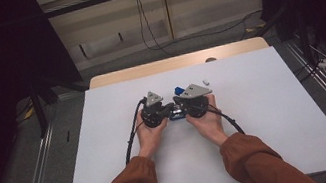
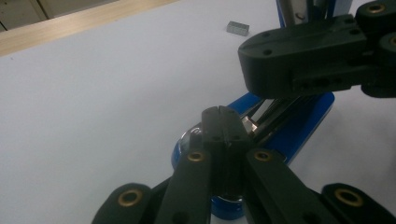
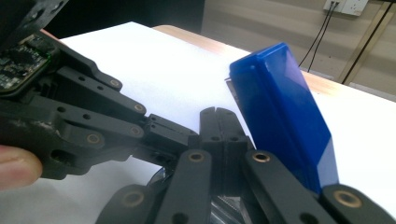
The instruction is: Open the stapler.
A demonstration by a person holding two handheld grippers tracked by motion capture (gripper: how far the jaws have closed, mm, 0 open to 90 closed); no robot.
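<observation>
A blue stapler [image 1: 178, 114] lies at the middle of the white table, its blue lid [image 3: 285, 116] swung up and tilted. In the left gripper view its blue base [image 2: 303, 126] and a metal rail show just beyond my jaws. My left gripper [image 1: 169, 107] and right gripper [image 1: 179, 103] meet tip to tip over it, each held in a hand. The left gripper [image 2: 219, 111] is shut, with the jaws pressed flat together above the base. The right gripper [image 3: 215, 112] is shut too, next to the raised lid. I cannot tell whether either one pinches a part of the stapler.
A small grey block [image 1: 206, 82] [image 2: 238, 28] lies on the table just beyond the grippers. The white table top [image 1: 267, 119] has a wooden strip [image 1: 176, 62] along its far edge. Cables run over the floor behind and to the right.
</observation>
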